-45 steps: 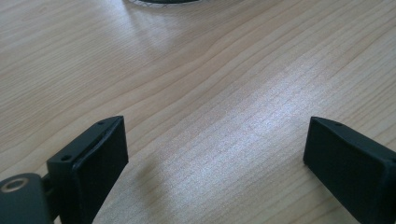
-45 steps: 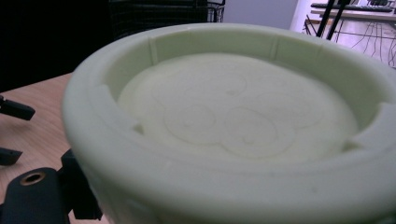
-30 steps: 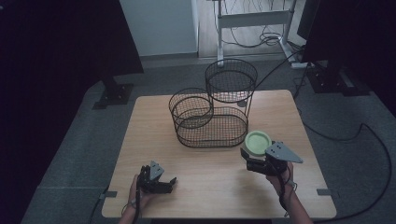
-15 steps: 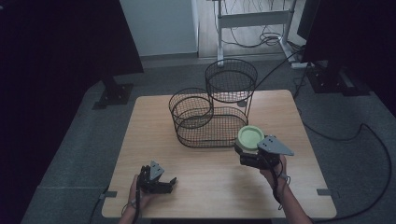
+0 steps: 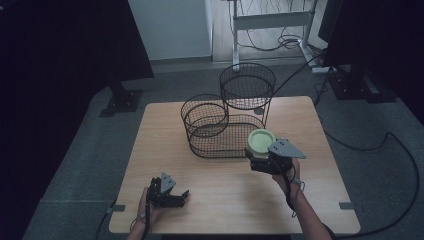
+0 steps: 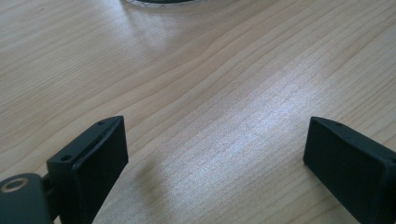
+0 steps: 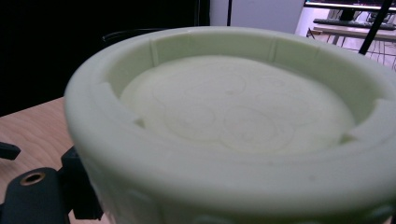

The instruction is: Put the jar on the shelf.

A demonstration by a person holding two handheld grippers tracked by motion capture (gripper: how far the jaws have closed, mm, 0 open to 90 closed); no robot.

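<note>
Held a pale green bowl [image 5: 261,140] in the right gripper [image 5: 261,161], upright with its mouth facing up, just beside the near right edge of the wire basket rack [image 5: 227,117]. Rested the left gripper [image 5: 172,197] on the worktop [image 5: 310,200], well short of that rack, jaws spread wide around nothing.

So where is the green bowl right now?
High view: the green bowl is held in the right gripper, right of centre, at the right end of the wire basket rack.

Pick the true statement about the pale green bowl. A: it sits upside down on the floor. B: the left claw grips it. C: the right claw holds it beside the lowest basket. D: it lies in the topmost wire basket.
C: the right claw is shut on the green bowl, lifted next to the lowest wire basket, while the left claw stands open on the table.
</note>
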